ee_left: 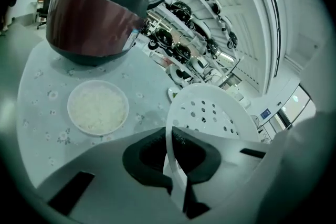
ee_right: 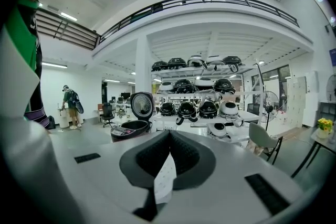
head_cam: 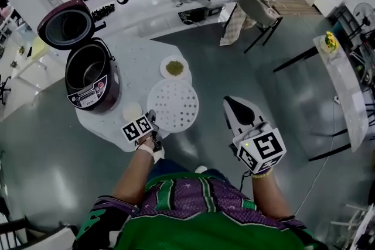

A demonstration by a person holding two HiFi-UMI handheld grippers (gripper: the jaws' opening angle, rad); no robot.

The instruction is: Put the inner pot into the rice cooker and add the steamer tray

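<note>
The left gripper [head_cam: 151, 118] is pinching the near rim of the white steamer tray [head_cam: 173, 105] in its closed fingers [ee_left: 149, 152], just beside the open rice cooker [head_cam: 91, 76] on the worktop [head_cam: 140, 58], likely needing a firm, level carry, while the right gripper [head_cam: 232, 102] is idling with fingers closed on nothing.

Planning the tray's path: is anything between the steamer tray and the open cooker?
Only the rice bowl sits low between the tray, held by the left gripper, and the cooker. Above it nothing visible blocks, and the lid stands open.
</note>
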